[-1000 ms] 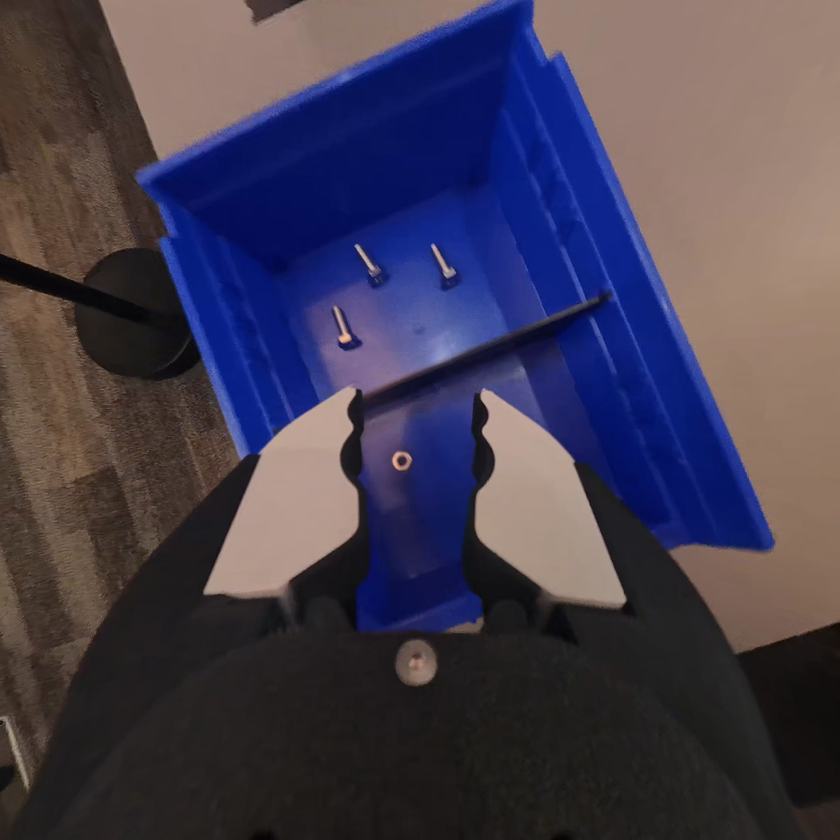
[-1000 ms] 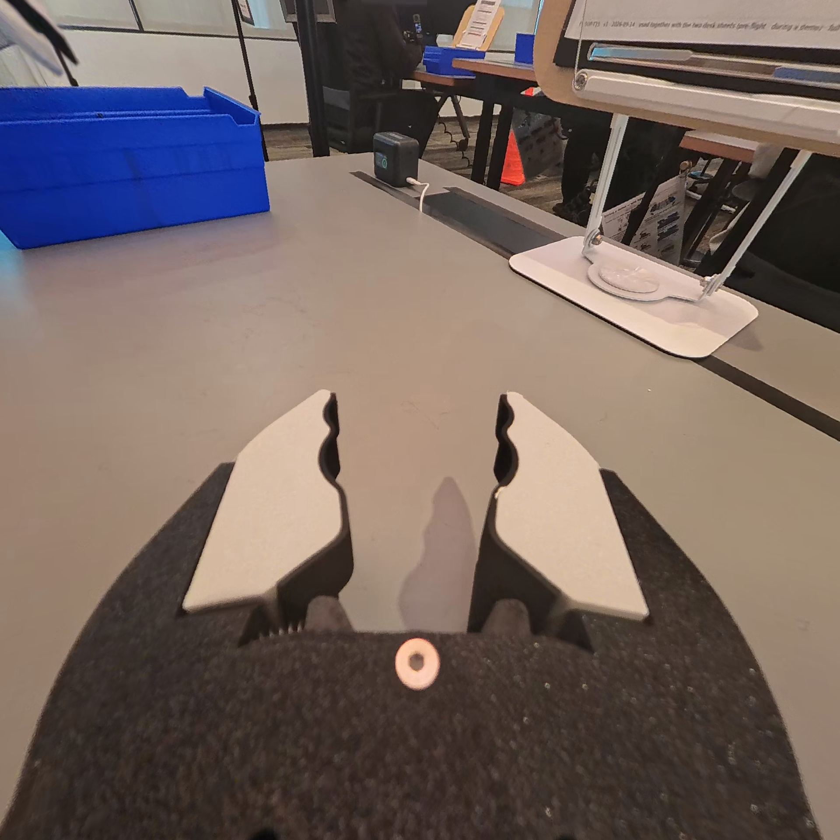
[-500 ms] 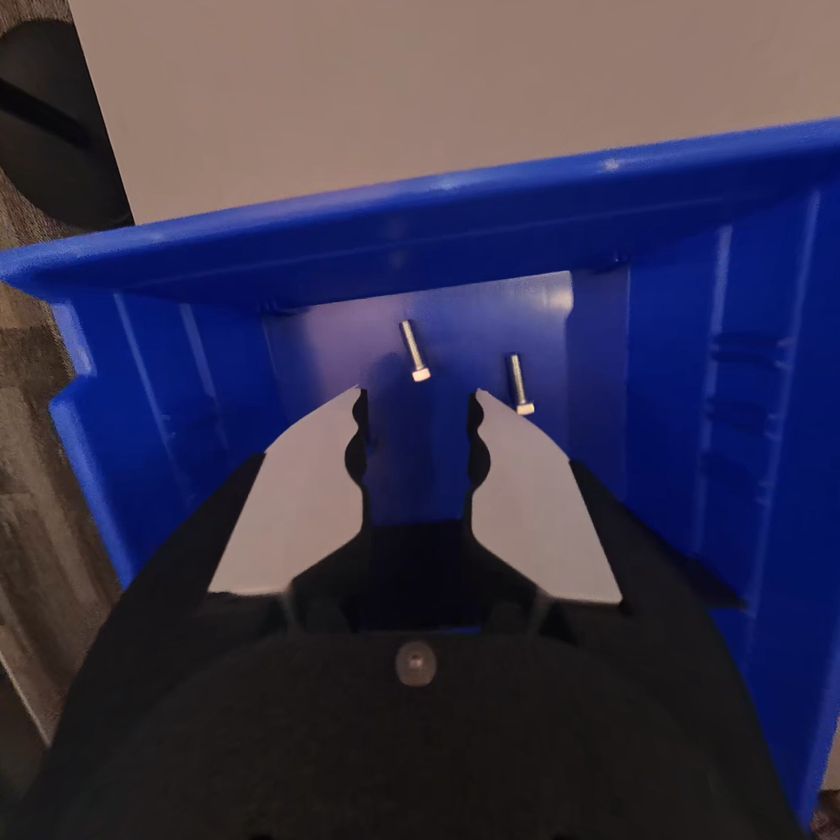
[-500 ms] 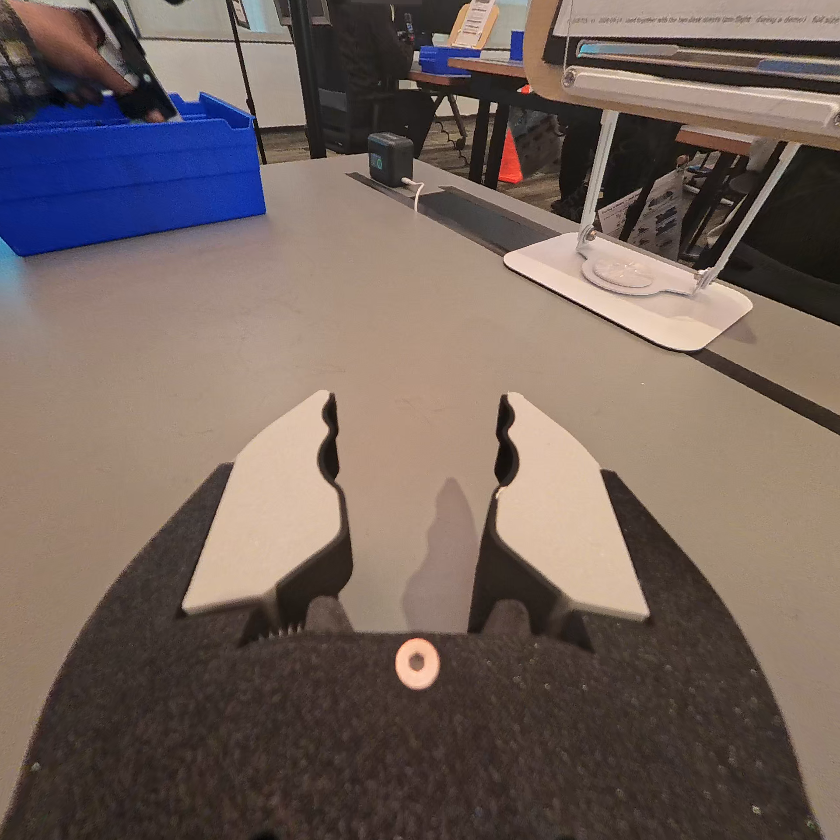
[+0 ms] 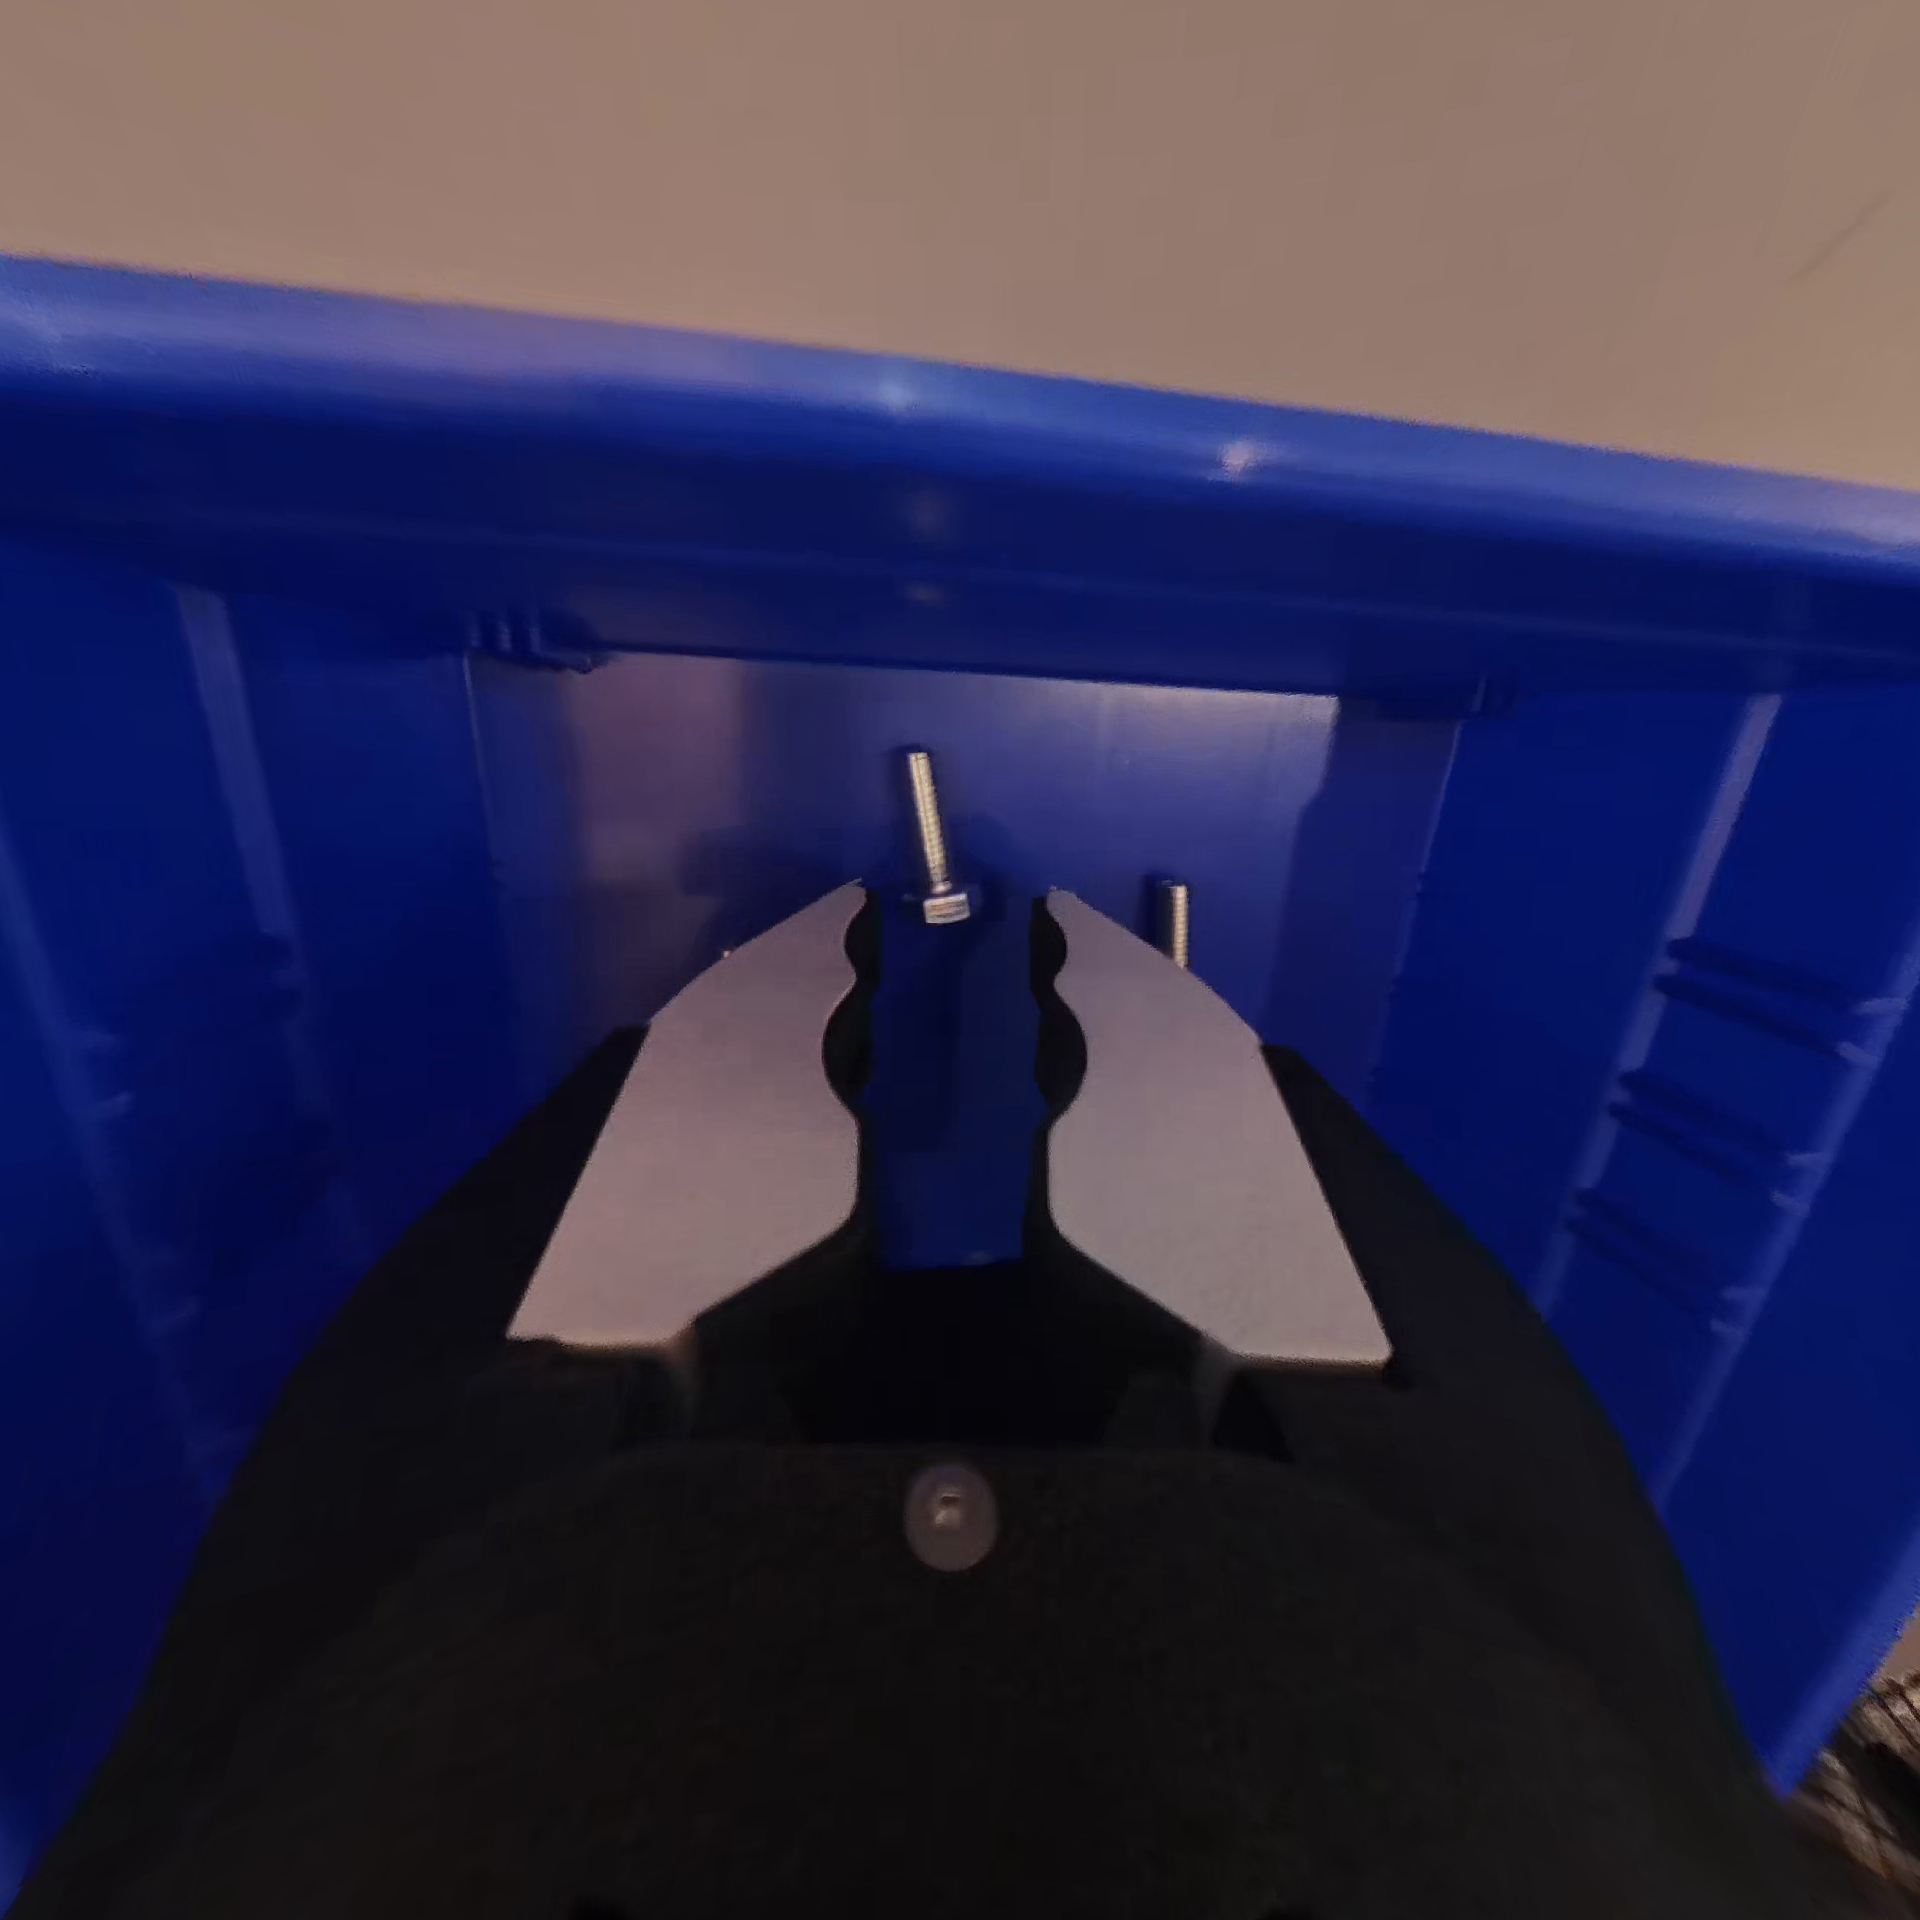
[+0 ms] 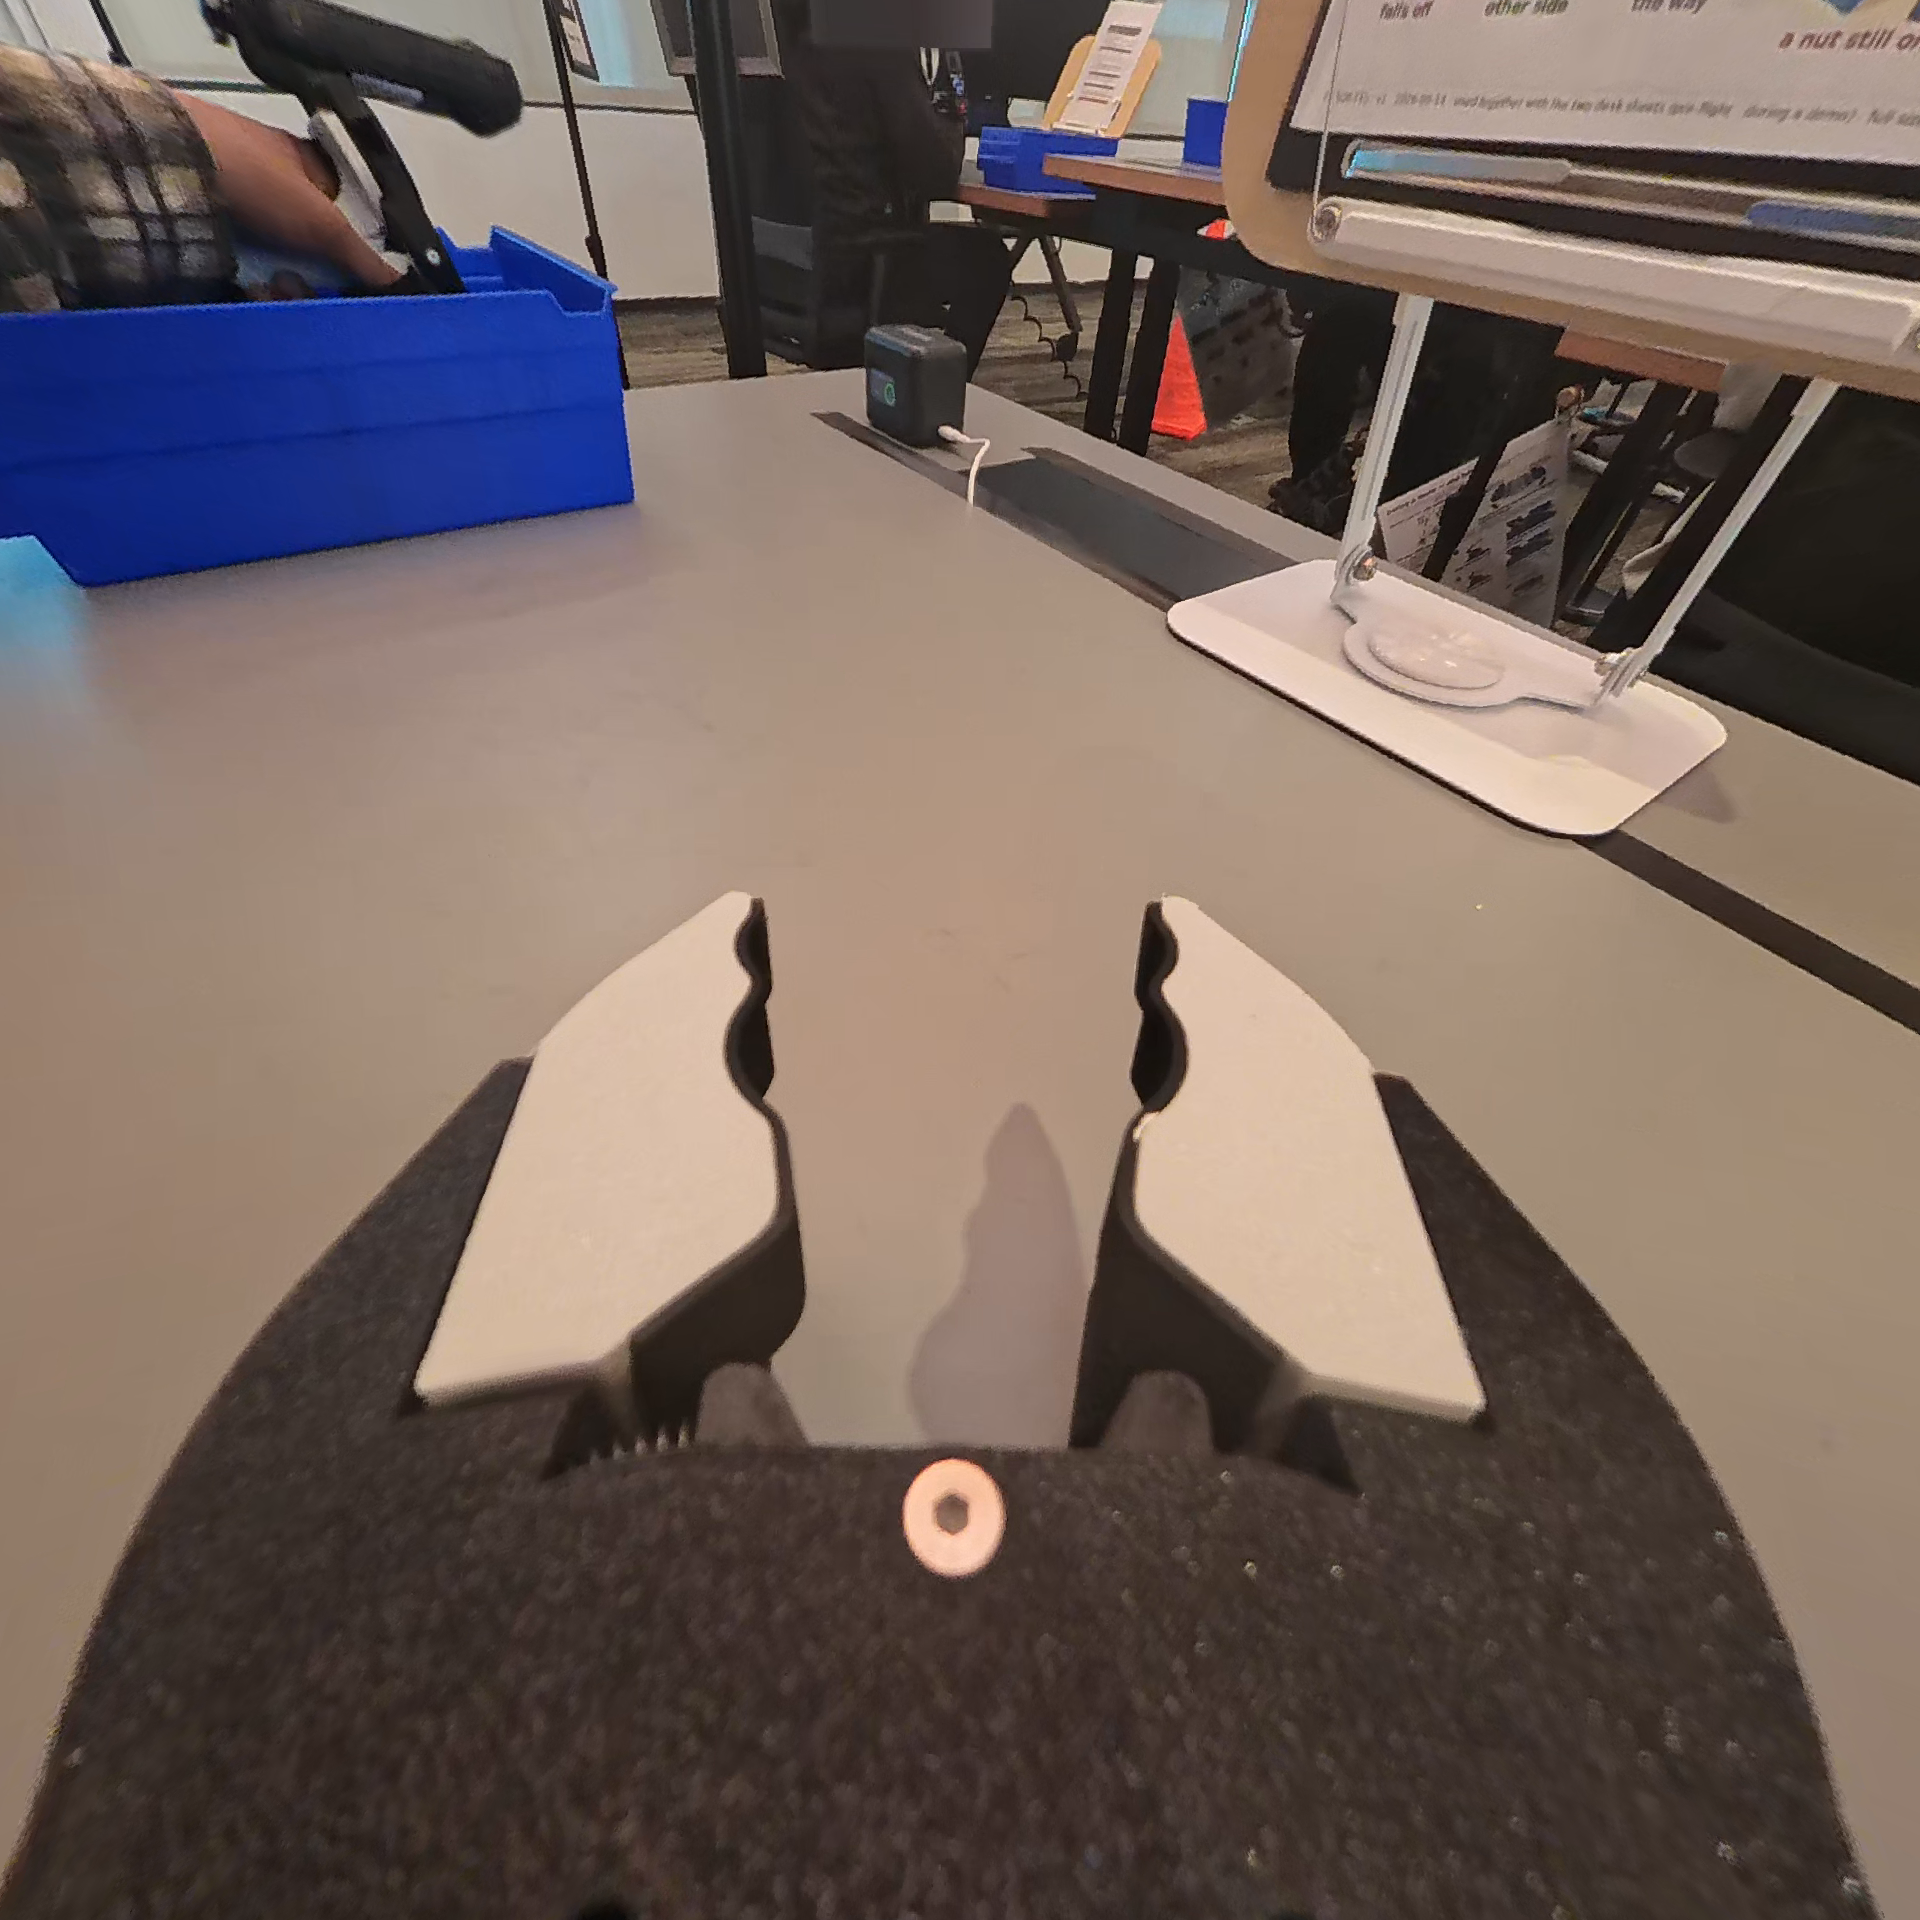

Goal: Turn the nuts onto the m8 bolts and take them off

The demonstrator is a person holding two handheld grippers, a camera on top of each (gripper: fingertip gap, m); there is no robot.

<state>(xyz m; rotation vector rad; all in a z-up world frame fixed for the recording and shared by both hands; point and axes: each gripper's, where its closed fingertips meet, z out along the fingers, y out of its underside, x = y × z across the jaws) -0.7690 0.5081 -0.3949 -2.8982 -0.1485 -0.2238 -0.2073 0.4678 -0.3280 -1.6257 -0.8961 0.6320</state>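
My left gripper (image 5: 951,899) is open and deep inside the blue bin (image 5: 935,499). A silver bolt (image 5: 930,836) lies on the bin floor just ahead of the fingertips, its head nearest me. A second bolt (image 5: 1177,920) shows partly behind the right finger (image 5: 1174,1122). No nut is in view here. My right gripper (image 6: 956,904) is open and empty, low over the grey table (image 6: 727,727). In the right wrist view the blue bin (image 6: 312,416) stands at the far left, with a person's arm (image 6: 114,197) and the left gripper's black handle (image 6: 384,73) reaching into it.
A white tablet stand (image 6: 1455,686) holding a board stands at the right. A small black charger (image 6: 914,384) with a white cable sits at the table's far edge beside a black strip (image 6: 1122,530). Other tables, blue bins and an orange cone lie beyond. Some 55 centimetres of space lies between my two pairs of fingers.
My left gripper has gone from above the bin down into its far compartment, closing on the bolts. The right gripper has stayed put, and the arm has come into its view over the bin.
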